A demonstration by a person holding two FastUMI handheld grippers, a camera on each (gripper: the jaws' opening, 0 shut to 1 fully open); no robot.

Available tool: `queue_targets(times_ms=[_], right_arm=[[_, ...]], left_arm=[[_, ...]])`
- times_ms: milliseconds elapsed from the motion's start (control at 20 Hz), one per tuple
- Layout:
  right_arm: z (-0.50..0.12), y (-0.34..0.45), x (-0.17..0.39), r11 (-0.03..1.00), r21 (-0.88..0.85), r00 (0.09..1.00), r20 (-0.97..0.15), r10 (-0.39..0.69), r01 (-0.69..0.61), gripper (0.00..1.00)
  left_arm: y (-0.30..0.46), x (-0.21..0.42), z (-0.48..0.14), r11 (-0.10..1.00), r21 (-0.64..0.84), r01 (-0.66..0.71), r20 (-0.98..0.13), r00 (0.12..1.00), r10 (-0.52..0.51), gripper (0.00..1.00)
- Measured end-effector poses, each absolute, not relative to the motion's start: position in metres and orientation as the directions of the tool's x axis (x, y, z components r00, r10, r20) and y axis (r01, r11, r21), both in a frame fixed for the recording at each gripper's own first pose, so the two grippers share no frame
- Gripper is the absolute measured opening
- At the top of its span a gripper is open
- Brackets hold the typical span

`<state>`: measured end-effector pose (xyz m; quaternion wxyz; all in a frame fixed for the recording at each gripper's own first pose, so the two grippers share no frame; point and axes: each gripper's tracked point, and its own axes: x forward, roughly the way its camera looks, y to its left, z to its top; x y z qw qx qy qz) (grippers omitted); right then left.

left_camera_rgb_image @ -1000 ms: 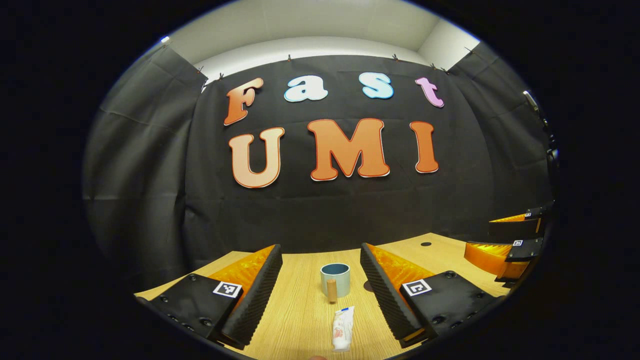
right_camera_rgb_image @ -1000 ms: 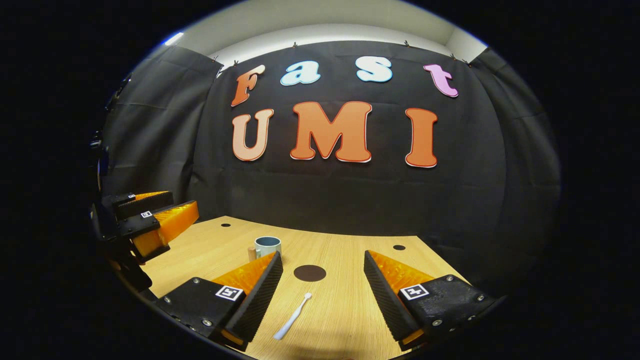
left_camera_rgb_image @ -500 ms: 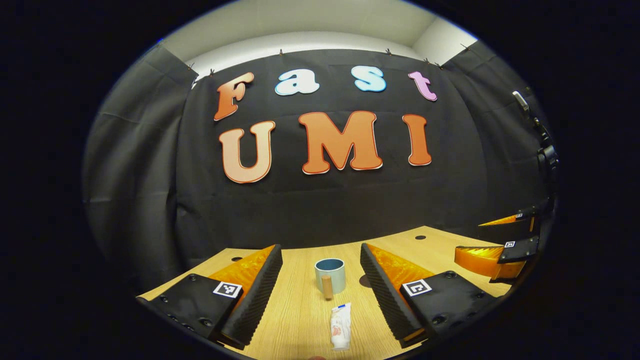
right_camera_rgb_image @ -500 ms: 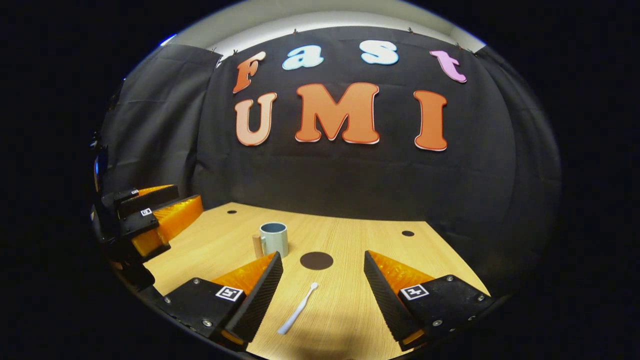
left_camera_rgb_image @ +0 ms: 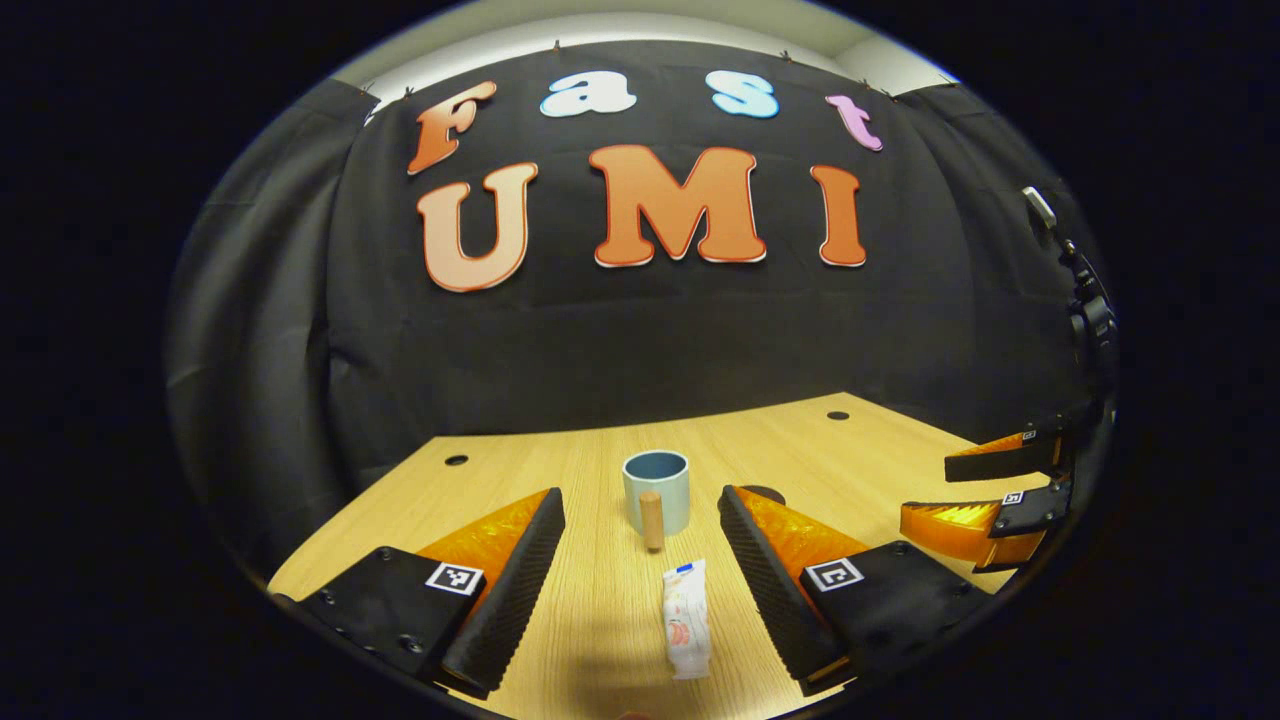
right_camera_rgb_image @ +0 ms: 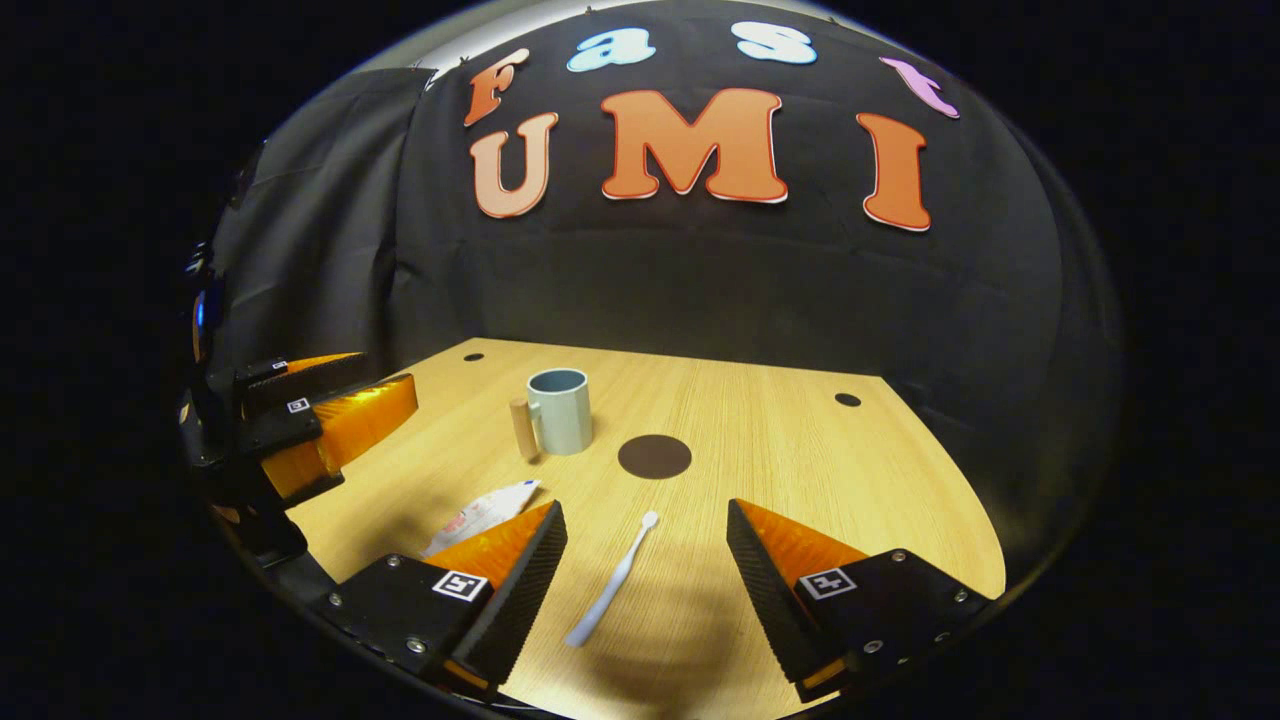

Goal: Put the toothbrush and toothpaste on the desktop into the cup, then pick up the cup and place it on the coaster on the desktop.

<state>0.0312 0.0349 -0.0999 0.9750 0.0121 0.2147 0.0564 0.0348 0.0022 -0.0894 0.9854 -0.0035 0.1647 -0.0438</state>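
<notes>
Both hand-held grippers [left_camera_rgb_image: 640, 590] [right_camera_rgb_image: 645, 590] spread, empty. We judge the slim white plastic toothbrush [right_camera_rgb_image: 610, 585] may slip flat on the light wooden desk [right_camera_rgb_image: 800, 460]; crinkly white toothpaste tube [left_camera_rgb_image: 686, 620] may tip the pale blue mug [left_camera_rgb_image: 657, 490].

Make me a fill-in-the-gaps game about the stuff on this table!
1. The toothbrush lies on the ___.
2. The cup stands beside the round dark ___.
3. The toothpaste lies between the left gripper's open ___.
4. Nothing is in the cup, so it is ___.

Missing words: table; coaster; jaws; empty
</notes>
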Motion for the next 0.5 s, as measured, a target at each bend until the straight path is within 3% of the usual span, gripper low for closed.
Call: queue_targets(times_ms=[500], right_arm=[[-0.161, 0.042, 0.042, 0.991, 0.076, 0.797, -0.589, 0.136, -0.112, 0.9]], left_arm=[[-0.002, 0.05, -0.173, 0.99, -0.067, 0.126, -0.57, 0.809, -0.142, 0.99]])
